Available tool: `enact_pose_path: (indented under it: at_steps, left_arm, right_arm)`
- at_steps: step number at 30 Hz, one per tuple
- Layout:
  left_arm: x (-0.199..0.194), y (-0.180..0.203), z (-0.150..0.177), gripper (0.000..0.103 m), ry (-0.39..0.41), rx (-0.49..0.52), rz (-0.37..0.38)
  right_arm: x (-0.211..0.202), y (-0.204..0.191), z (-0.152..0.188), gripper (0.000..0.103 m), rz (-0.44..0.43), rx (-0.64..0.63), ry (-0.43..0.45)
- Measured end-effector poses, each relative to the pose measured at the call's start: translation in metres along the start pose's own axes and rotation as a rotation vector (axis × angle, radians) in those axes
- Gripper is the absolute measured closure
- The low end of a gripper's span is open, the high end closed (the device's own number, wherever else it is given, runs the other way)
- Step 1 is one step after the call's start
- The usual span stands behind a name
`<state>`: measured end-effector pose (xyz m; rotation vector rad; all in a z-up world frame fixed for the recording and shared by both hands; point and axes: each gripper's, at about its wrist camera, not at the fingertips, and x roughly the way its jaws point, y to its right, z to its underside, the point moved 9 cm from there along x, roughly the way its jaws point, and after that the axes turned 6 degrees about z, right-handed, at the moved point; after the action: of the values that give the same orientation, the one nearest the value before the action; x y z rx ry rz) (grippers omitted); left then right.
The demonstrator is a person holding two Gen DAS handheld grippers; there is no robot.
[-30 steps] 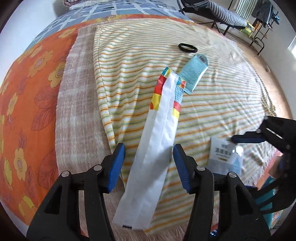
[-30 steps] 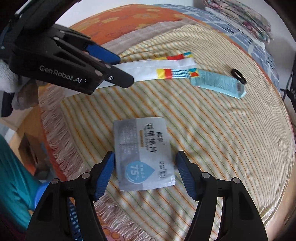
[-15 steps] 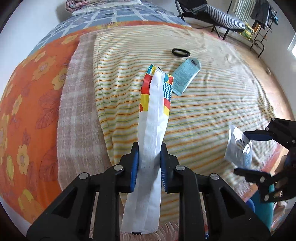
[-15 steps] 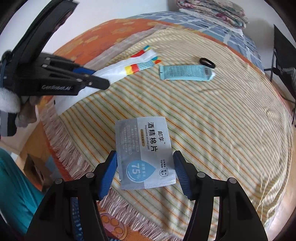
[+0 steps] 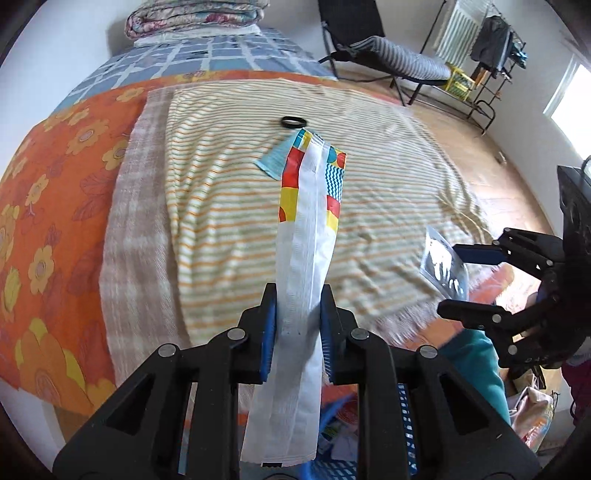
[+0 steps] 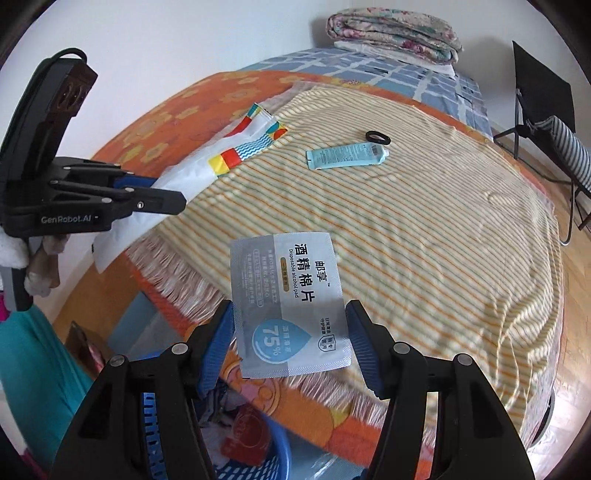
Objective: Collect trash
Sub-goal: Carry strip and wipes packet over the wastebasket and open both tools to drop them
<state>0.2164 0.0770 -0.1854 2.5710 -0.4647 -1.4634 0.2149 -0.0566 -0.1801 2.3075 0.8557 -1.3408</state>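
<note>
My left gripper is shut on a long white wrapper with a coloured far end, lifted off the striped bed cover; it also shows in the right wrist view. My right gripper is shut on a grey alcohol-pad packet, held above the fringed bed edge; the packet also shows in the left wrist view. A light blue tube wrapper and a black ring lie on the cover, apart from both grippers.
A blue basket with items in it stands on the floor below the bed edge, under my right gripper. Folded blankets lie at the bed's far end. A folding chair and a rack stand beyond the bed.
My left gripper closed on the white wrapper and lifted it back toward the bed edge. My right gripper closed on the grey packet and raised it off the cover.
</note>
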Motion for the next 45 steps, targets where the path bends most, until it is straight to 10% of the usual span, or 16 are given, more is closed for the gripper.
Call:
enact_pose_path:
  at_steps: [18, 45]
  left_arm:
    - [-0.023, 0.061, 0.094, 0.083, 0.006, -0.035, 0.096]
    - [0.012, 0.089, 0.166, 0.083, -0.043, -0.002, 0.074]
  right_arm:
    - [-0.058, -0.034, 0.086, 0.043, -0.025, 0.028, 0.007]
    - [-0.03, -0.071, 0.178, 0.042, -0.021, 0.017, -0.146]
